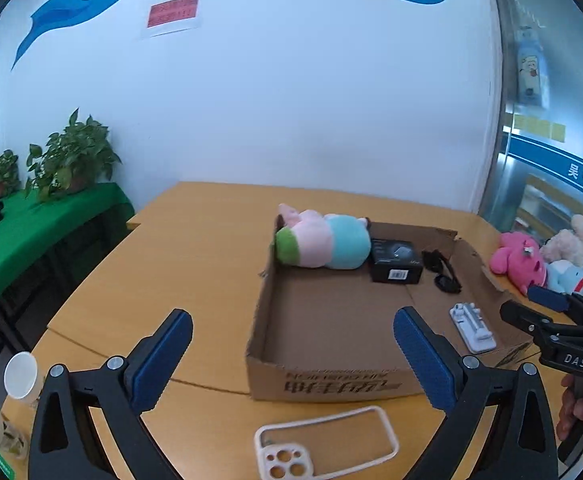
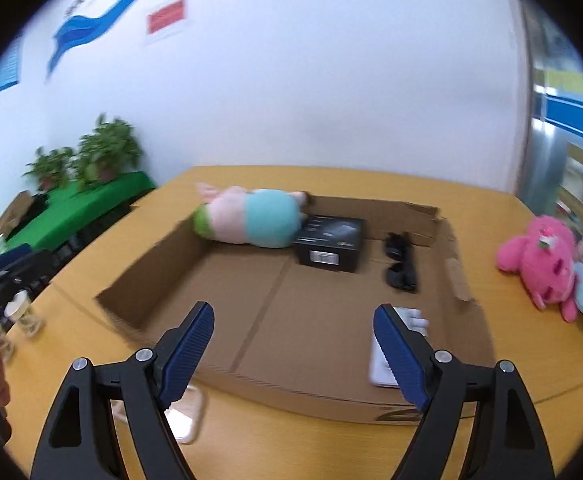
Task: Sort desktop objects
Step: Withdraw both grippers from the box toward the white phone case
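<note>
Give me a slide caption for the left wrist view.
Open left gripper above phone case, facing the partly filled cardboard box.

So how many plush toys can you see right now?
4. A pig plush lies in the box's far-left corner; pink, cream and light-blue ones are clustered on the table to its right.

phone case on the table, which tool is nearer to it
Left. The left tool hangs open just above and behind the phone case, which lies on the table in front of the cardboard box. The right tool, also open, is further right, over the box.
</note>
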Available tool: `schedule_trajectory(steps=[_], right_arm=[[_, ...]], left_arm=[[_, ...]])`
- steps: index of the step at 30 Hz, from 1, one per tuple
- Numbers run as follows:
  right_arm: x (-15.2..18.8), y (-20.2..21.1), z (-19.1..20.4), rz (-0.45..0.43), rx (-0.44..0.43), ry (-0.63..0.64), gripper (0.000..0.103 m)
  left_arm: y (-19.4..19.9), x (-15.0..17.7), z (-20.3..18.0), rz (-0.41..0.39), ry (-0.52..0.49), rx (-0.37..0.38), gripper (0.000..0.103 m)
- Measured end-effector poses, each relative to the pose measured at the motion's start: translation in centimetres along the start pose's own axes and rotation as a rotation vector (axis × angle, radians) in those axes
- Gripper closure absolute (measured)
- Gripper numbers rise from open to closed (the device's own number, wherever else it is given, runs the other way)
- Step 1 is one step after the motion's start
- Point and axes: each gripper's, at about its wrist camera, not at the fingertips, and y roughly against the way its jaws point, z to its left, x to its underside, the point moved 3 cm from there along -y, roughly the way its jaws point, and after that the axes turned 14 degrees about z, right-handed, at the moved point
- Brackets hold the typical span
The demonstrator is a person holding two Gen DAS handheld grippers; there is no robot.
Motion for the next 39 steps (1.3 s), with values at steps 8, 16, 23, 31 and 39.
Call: schedule_trajectory(steps=[8,16,23,31,39], right_arm=[[2.7,-1.4,6.8,0.089,-0.196,0.207,0.021],[5.1,-3.0,10.2,0.207,-0.361,0.327,0.021],[6.3,-5.1,11.2,0.294,-0.421,0.343,0.021],[6.9,-7.6,11.0,0.404,-0.444,0.330,0.021],[6.7,-11.4,12.0,0.479,-0.468,0.297,0.021]], left_arm=[[-0.8,5.3,5.2,0.128,0.073,-0.003,0.001],[-3.5,8.2,7.7,0.244,0.169,0.079,0.001],[-5.0,9.8,7.9,0.304,0.172,0.088,0.001],[-5.9,10.4,9.0,0.380,0.192,0.175,0.002],[-8.8,10.7,7.9,0.491,0.203,0.298,0.017]])
